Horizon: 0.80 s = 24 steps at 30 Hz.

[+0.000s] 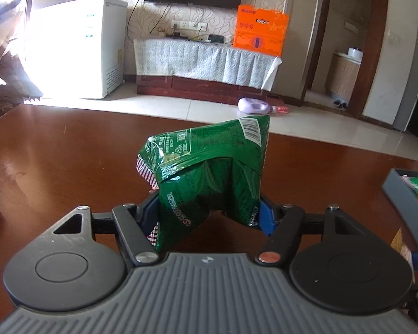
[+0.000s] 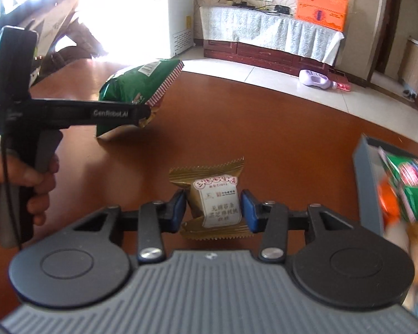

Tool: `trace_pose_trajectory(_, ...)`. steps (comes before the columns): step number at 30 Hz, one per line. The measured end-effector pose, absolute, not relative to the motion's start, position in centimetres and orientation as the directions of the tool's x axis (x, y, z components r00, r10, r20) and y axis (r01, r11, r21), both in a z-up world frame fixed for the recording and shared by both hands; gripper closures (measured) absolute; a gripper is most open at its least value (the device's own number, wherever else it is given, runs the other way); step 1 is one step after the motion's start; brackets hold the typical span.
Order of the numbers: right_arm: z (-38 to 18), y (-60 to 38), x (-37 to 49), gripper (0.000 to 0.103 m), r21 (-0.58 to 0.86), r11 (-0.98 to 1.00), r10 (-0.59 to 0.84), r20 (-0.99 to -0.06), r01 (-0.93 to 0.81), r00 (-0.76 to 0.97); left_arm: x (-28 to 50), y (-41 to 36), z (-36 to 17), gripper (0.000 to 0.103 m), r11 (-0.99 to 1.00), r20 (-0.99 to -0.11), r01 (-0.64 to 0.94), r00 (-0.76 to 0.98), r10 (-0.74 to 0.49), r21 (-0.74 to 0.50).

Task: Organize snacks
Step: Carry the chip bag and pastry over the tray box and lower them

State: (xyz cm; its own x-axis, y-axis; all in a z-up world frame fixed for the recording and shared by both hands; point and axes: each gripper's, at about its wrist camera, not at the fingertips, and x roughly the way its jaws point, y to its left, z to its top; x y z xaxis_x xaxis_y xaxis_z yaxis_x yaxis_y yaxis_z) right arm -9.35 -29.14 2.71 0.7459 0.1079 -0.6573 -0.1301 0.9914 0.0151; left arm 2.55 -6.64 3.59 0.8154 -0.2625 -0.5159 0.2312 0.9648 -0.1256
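Snacks are in both your tools. Your left tool (image 1: pixel 209 214) pinches a green snack bag (image 1: pixel 206 172), crumpled at the grip, its long axis running up and away from you with the barcode end highest — above the brown surface (image 1: pixel 55 153). Your right tool (image 2: pixel 213 208) is closed on a small gold-wrapped cake (image 2: pixel 214 197), crimped ends pointing away and toward you. At right a grey tray (image 2: pixel 367 183) holds green and orange packets — blurred, cut off by the frame edge, so what they are is hard to make out.
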Motion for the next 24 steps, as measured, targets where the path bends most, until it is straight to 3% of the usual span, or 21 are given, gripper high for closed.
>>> trace_pose_trajectory(8,6.7,-31.6,-16.9,0.057,0.035,0.993,0.111,-0.599,-0.113,0.793,-6.5,-12.1,9.1,0.03,0.947,-0.434,0.306,0.843,-0.319,-0.102)
trace_pose_trajectory(12,8.6,-33.0,-20.1,0.057,0.021,0.992,0.115,-0.548,-0.124,0.829,-10.1,-14.9,10.5,0.03,0.945,-0.441,0.304,0.836,-0.326,-0.122)
trace_pose_trajectory(15,8.7,-35.0,-22.3,0.057,0.091,0.99,0.135,-0.507,-0.104,0.851,-12.0,-17.0,12.7,0.03,0.948,-0.452,0.299,0.835,-0.315,-0.108)
trace_pose_trajectory(19,9.0,-37.5,-23.2,0.057,0.145,0.986,0.144,-0.467,-0.085,0.873,-14.1,-20.3,16.7,0.029,0.94,-0.402,0.34,0.857,-0.323,-0.03)
trace_pose_trajectory(24,9.6,-40.1,-24.2,0.057,0.144,0.988,0.107,-0.412,-0.051,0.905,-15.5,-23.9,15.2,0.029,0.929,-0.381,0.37,0.856,-0.35,-0.02)
